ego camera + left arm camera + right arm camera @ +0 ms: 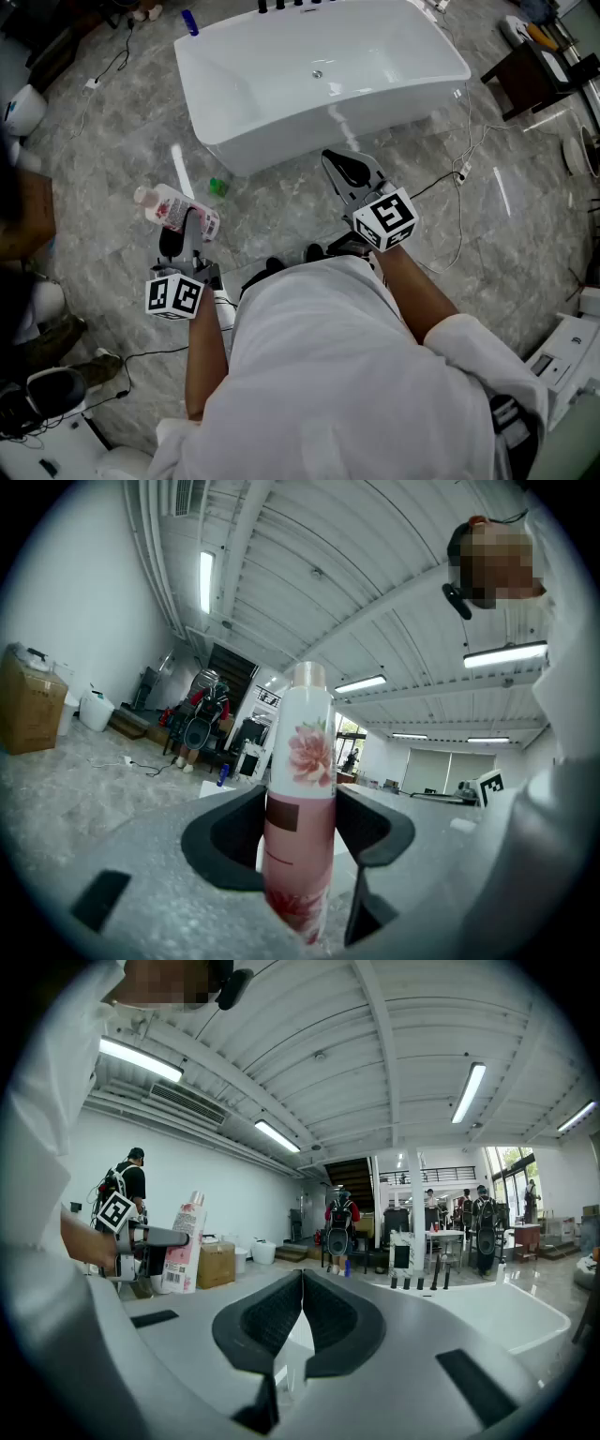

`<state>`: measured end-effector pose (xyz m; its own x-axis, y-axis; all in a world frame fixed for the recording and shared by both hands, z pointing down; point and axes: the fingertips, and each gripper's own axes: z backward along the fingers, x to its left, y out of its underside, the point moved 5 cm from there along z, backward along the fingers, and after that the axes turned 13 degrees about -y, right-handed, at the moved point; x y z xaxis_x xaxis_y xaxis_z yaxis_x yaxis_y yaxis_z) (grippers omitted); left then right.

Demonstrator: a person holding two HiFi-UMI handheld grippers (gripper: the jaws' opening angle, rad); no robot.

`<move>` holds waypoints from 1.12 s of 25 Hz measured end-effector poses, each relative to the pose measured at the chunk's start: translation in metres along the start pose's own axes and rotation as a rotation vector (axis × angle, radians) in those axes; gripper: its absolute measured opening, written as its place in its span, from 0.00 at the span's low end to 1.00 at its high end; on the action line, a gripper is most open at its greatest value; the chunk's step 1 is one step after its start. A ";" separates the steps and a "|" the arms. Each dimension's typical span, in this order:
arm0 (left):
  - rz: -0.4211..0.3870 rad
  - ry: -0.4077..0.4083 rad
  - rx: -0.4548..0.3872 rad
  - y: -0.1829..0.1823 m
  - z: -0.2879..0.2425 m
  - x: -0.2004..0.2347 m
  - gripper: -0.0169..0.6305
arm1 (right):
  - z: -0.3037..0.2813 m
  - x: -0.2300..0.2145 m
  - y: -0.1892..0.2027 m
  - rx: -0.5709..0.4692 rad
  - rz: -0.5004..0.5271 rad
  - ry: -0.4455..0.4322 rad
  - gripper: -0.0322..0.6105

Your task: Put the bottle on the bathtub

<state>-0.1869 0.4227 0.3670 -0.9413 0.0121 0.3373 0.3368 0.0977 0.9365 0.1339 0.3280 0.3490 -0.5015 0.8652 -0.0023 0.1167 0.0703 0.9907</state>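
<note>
A pink and white bottle (174,209) with a flower print and a pale cap sits crosswise in my left gripper (186,228), which is shut on it above the grey floor. In the left gripper view the bottle (300,808) stands between the two black jaws. The white bathtub (281,111) lies ahead, its rim a good way beyond the bottle. My right gripper (345,172) hovers just before the tub's near wall, shut with nothing in it. From the right gripper view, its jaws (302,1321) meet, the bottle (184,1244) shows at left and the tub (506,1321) at right.
A small green object (218,187) lies on the floor by the tub's near-left corner. A blue item (189,22) stands by the tub's far-left corner. Cables (459,169) trail across the floor at right. A dark stand (525,80) is at far right. People with backpacks (342,1218) stand far off.
</note>
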 end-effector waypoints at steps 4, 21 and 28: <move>0.005 0.002 -0.001 0.000 -0.007 0.001 0.38 | -0.005 -0.007 0.000 -0.007 -0.002 0.005 0.07; 0.105 0.015 0.044 0.014 -0.015 -0.015 0.38 | 0.022 -0.039 0.019 -0.075 -0.074 -0.017 0.07; 0.149 0.005 0.050 0.018 -0.031 -0.029 0.38 | 0.030 -0.066 0.025 -0.094 -0.079 -0.024 0.08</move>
<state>-0.1525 0.3930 0.3773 -0.8810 0.0254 0.4724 0.4709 0.1445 0.8703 0.1956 0.2875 0.3695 -0.4851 0.8705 -0.0829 -0.0038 0.0927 0.9957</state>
